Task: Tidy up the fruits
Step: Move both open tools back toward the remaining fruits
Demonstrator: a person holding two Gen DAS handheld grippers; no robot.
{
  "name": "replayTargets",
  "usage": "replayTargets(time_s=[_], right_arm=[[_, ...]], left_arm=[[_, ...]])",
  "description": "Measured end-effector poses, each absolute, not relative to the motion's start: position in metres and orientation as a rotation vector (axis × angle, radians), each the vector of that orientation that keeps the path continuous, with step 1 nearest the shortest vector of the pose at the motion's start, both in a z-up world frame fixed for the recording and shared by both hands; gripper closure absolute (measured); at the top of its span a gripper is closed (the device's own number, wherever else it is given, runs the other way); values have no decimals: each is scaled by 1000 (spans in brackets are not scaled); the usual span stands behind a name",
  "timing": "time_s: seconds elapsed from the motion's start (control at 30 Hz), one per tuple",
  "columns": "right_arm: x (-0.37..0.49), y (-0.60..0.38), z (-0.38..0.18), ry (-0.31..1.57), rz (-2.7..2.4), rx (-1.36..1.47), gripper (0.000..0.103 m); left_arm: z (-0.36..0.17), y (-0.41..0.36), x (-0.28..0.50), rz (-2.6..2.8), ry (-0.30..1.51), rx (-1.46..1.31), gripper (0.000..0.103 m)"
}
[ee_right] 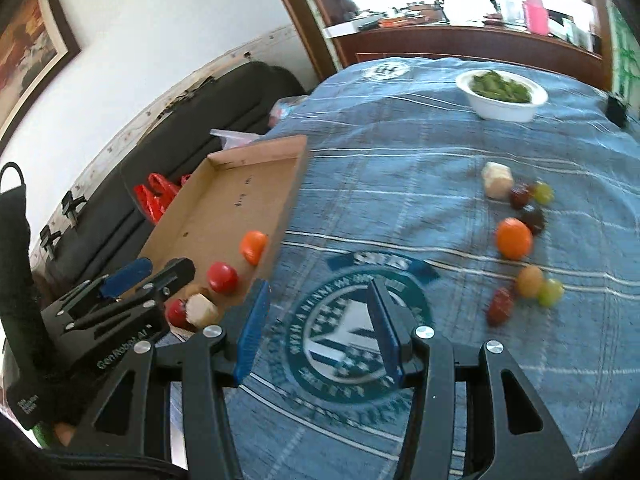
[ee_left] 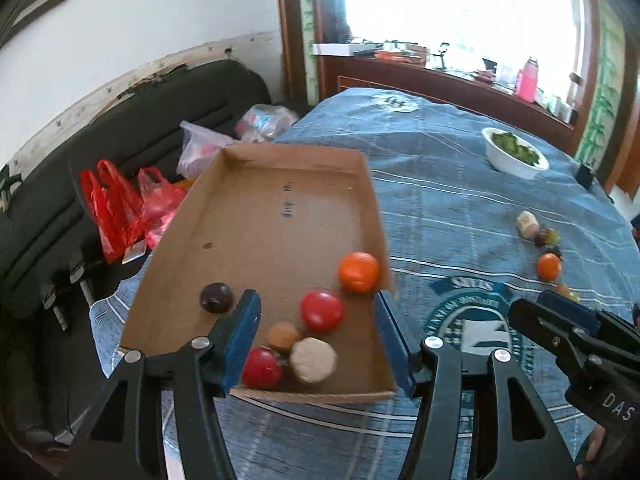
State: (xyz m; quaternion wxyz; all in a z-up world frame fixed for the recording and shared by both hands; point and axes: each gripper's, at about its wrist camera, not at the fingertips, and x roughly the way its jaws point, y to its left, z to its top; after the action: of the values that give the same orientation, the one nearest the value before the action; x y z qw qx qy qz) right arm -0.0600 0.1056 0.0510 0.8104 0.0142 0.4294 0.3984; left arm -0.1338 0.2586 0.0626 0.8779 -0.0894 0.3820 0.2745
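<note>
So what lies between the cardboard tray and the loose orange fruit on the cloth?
Only bare blue tablecloth between cardboard tray and orange fruit, per right wrist view.

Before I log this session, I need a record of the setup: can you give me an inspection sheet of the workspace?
Surface: blue checked cloth with a round emblem, covering the table.
Job's things: cardboard tray holding six fruits, including an orange and a red one; loose fruits lie in a scatter on the cloth off to the right.
Clutter: white bowl of greens at the far side.
Grippers: left hand-held gripper open over the tray's near end; right hand-held gripper open above the emblem; both empty.
Cables: nothing seen.
Surroundings: dark sofa with red bags, bright window, pink bottle on the sill.
</note>
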Motion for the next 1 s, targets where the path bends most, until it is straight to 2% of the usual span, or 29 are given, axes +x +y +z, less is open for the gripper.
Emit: replayTargets(time_s=[1.0], right_arm=[[-40,-12,23,948,640,143,51]], left_arm=[[54,180,-110,410,847,-122,44]])
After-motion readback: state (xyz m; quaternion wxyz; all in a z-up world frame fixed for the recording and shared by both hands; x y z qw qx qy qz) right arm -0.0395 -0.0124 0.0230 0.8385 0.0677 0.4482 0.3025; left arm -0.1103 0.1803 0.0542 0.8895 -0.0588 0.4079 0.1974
